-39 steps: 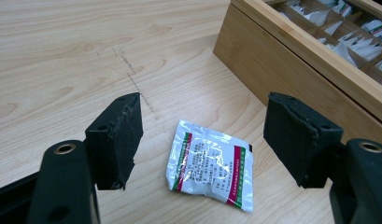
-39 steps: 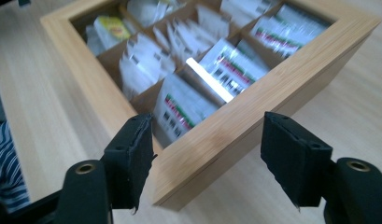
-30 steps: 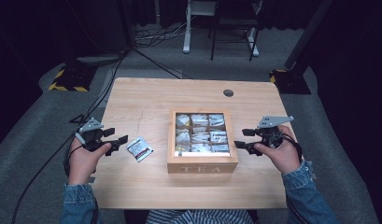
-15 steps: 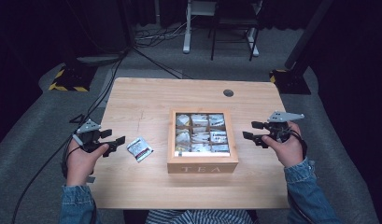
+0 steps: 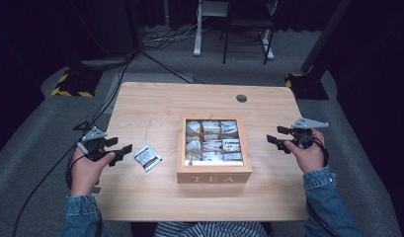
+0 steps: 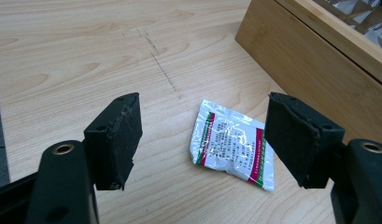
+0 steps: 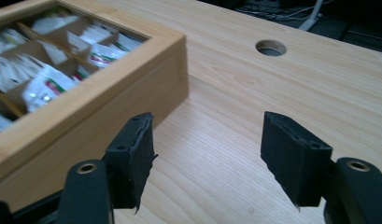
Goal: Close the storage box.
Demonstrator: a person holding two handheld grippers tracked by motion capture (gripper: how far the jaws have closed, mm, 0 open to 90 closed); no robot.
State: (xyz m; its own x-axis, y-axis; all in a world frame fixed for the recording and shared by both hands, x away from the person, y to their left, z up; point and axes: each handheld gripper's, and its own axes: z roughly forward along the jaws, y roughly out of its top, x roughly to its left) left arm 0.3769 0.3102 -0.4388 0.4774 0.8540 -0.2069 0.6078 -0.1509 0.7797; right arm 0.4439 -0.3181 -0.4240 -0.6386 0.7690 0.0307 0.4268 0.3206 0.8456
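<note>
Your left tongs [image 5: 121,149] hung spread wide with nothing between them, low over the bench [image 5: 155,103], aimed at the tea packet [image 5: 147,157] lying flat at about the 3 o'clock side of that hand. In the left gripper view the packet [image 6: 231,144] sat just beyond the open jaws, nearer the right-hand pad, with the wooden wall of the tea box [image 6: 314,60] rising near it at 1 o'clock. Your right tongs [image 5: 277,138] were also spread wide and empty, held off the box's 3 o'clock side; in the right gripper view they [image 7: 212,158] faced bare wood beside the box [image 7: 95,88], with the round cable hole [image 7: 271,47] out at 1 o'clock.

Several things could have gone wrong from there, as I judged it. The packet was thin, glossy foil lying flat, so pads closing level with the wood would likely have skated over it or pushed it along rather than catching an edge. Since it lay off-centre towards one pad, a straight close could have nudged it sideways towards the box wall and pinned it there. Coming down too steeply risked jamming the pads into the wood. A grip on one corner alone could have let it swing and slip out on the lift, and the filled compartments [image 5: 212,140] left little room for it.
</note>
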